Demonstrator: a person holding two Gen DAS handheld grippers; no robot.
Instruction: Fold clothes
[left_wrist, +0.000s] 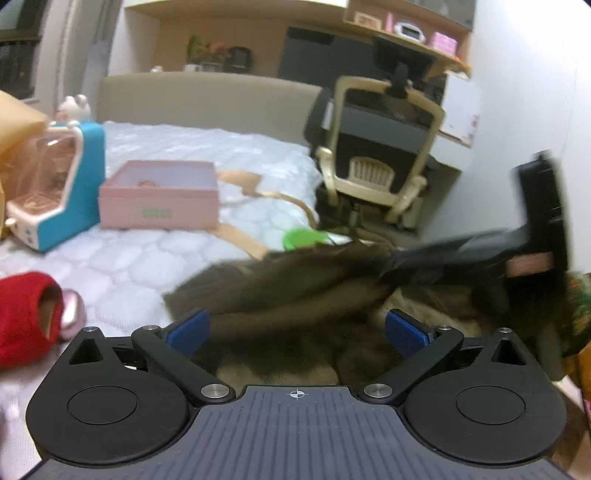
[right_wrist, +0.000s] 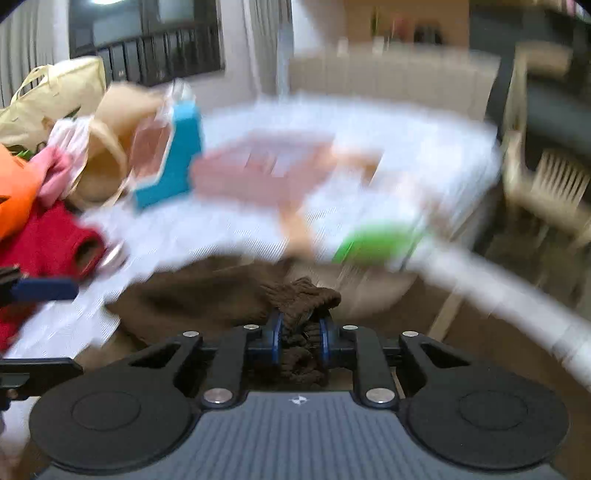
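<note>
Brown knit garment (left_wrist: 295, 291) lies rumpled at the near edge of the bed (left_wrist: 147, 258) in the left wrist view, spread from the bed's near middle toward its right edge; the left gripper (left_wrist: 298, 326) hovers over it with its blue-padded fingers (left_wrist: 188, 326) wide apart and nothing between them; the right gripper (left_wrist: 417, 258) reaches in from the right edge of the frame, blurred, its tip sunk into the cloth's far fold; on the white quilted bed behind, a pink box (left_wrist: 159, 195) stands near the middle, with a blue and clear toy machine (left_wrist: 55, 188) just beside it toward the left edge; a green round object (left_wrist: 303, 238) sits near the bed's right edge, just past the garment; a red knit item (left_wrist: 26, 317) lies at the near left corner; a cream office chair (left_wrist: 384, 147) stands off the bed's right side.

Right wrist view, heavily blurred beyond the gripper: the right gripper (right_wrist: 298, 343) has its fingers pressed together on a bunched fold of the brown knit garment (right_wrist: 299, 299), the cloth puffing out above the pads and trailing left over the bed's (right_wrist: 207, 229) near edge; the left gripper's blue pad (right_wrist: 44, 290) shows at the left edge of the frame; the red knit item (right_wrist: 48, 243) lies at the bed's left side, with the pink box (right_wrist: 258, 173) and the toy machine (right_wrist: 173, 155) farther back, and the green object (right_wrist: 373, 243) toward the right edge.
</note>
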